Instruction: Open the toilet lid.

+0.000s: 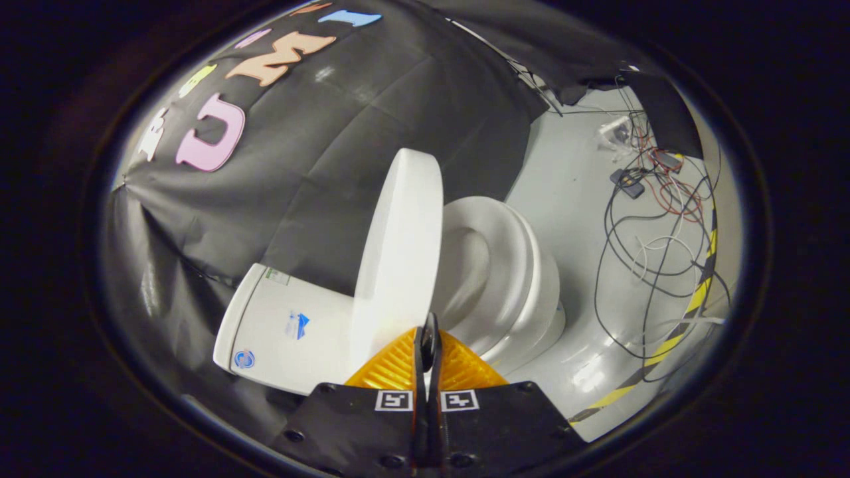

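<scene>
A white toilet stands on the grey floor with its tank (285, 325) against the black cloth wall. The toilet lid (395, 259) is raised almost upright between the tank and the seat (505, 265), and the bowl opening shows. My gripper (429, 335) is at the lid's free edge. Its fingers are closed to a narrow gap with the lid's rim running into that gap, so they pinch the rim.
Loose black, white and red cables (651, 239) and small electronic boxes lie on the floor beyond the toilet. A yellow-and-black hazard tape strip (664, 345) runs along the floor's edge. The black cloth wall hangs close behind the tank.
</scene>
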